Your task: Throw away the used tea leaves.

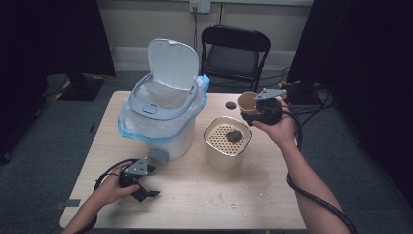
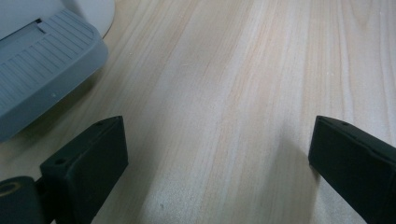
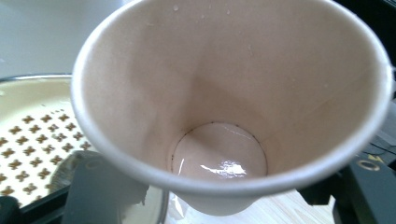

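A brown paper cup [image 1: 247, 101] hangs behind the right rim of a cream container [image 1: 227, 155], with my right gripper [image 1: 249, 116] shut on its lower wall. In the right gripper view the cup [image 3: 224, 79] opens toward the camera and has a wet sheen on its bottom. The container's perforated strainer top [image 3: 32, 135] carries a dark lump [image 1: 234, 136]. My left gripper [image 1: 146, 193] rests low at the table's front left, open. Bare wood lies between its jaws [image 2: 217, 135].
A white pedal bin [image 1: 163, 109] with its lid up and a plastic liner stands left of centre, its grey pedal [image 2: 42, 74] close to my left gripper. A small dark disc [image 1: 230, 105] lies behind the container. Spilled water [image 1: 258, 187] wets the table's front right. A black chair [image 1: 234, 51] stands behind.
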The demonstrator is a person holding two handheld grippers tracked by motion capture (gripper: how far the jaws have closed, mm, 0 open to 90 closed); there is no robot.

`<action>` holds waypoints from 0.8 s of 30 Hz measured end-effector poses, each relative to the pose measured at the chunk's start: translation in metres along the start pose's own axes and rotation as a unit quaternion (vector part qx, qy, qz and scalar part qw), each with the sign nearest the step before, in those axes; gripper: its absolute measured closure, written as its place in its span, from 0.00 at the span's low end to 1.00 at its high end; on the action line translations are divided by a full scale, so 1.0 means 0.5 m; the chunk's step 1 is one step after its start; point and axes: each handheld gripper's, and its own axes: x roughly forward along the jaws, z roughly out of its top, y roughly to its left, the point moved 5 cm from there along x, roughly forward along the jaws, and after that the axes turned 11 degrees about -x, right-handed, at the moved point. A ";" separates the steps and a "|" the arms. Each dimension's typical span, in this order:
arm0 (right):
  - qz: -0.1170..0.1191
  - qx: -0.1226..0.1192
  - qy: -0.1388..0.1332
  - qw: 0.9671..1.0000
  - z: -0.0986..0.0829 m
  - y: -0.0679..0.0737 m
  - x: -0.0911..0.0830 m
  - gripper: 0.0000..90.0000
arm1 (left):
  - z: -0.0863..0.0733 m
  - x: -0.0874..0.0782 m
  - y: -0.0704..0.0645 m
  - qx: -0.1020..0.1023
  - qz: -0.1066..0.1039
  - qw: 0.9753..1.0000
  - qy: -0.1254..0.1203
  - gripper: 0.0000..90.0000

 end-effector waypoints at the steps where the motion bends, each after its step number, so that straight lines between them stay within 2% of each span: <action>1: 0.006 0.005 -0.002 1.000 0.003 0.002 -0.001 0.37 | 0.000 -0.001 0.001 0.003 0.002 1.000 0.000 0.04; 9: 0.023 0.014 -0.012 1.000 0.023 0.004 -0.004 0.37 | 0.000 -0.001 0.001 0.003 0.002 1.000 0.000 0.04; 16: 0.033 0.004 -0.012 0.999 0.041 0.006 -0.007 0.37 | 0.000 0.000 0.001 0.004 0.001 1.000 0.001 0.04; 20: 0.040 0.009 -0.017 0.999 0.054 0.007 -0.011 0.37 | 0.000 0.000 0.001 0.004 0.001 1.000 0.001 0.04; 24: 0.045 0.005 -0.017 0.999 0.064 0.009 -0.011 0.37 | 0.000 0.000 0.001 0.005 0.000 1.000 0.000 0.04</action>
